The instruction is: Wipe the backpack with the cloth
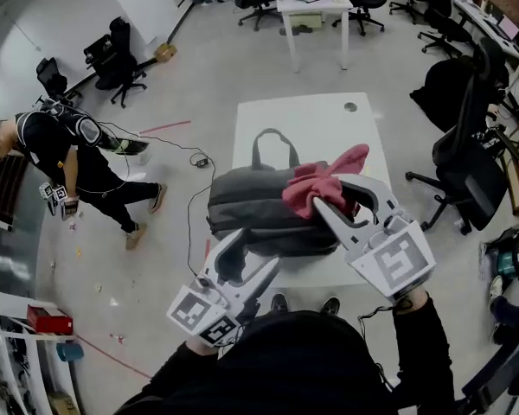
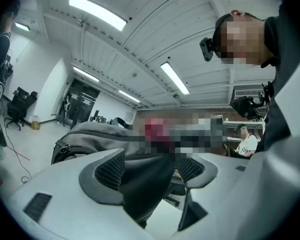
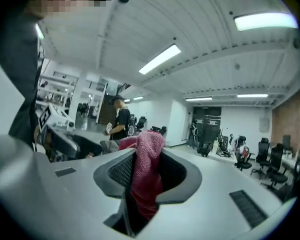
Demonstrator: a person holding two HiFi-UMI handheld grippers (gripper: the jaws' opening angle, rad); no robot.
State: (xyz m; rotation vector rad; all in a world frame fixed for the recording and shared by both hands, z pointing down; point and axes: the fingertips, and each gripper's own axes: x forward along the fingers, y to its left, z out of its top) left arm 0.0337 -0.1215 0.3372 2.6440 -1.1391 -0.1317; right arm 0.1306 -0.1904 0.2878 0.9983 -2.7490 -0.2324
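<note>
Head view — grey backpack (image 1: 259, 206) centred on the table (image 1: 329, 119), handle at 12 o'clock. At its 3 o'clock end the right gripper (image 1: 329, 190) pinches the pink cloth (image 1: 316, 184). At 6 o'clock the left gripper (image 1: 253, 253) stands spread, dark fabric (image 2: 145, 184) loose between its jaws. Best — steady the backpack, press the cloth flat, sweep toward 9 o'clock.

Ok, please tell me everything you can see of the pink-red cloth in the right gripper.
The pink-red cloth looks like soft, looped towel fabric, crumpled into a bunch. The right gripper is shut on it: its middle is pinched between the jaws, one fold stands above them and the rest hangs below. In the head view it is over the right end of the dark grey fabric backpack on the white table; whether they touch I cannot tell.
</note>
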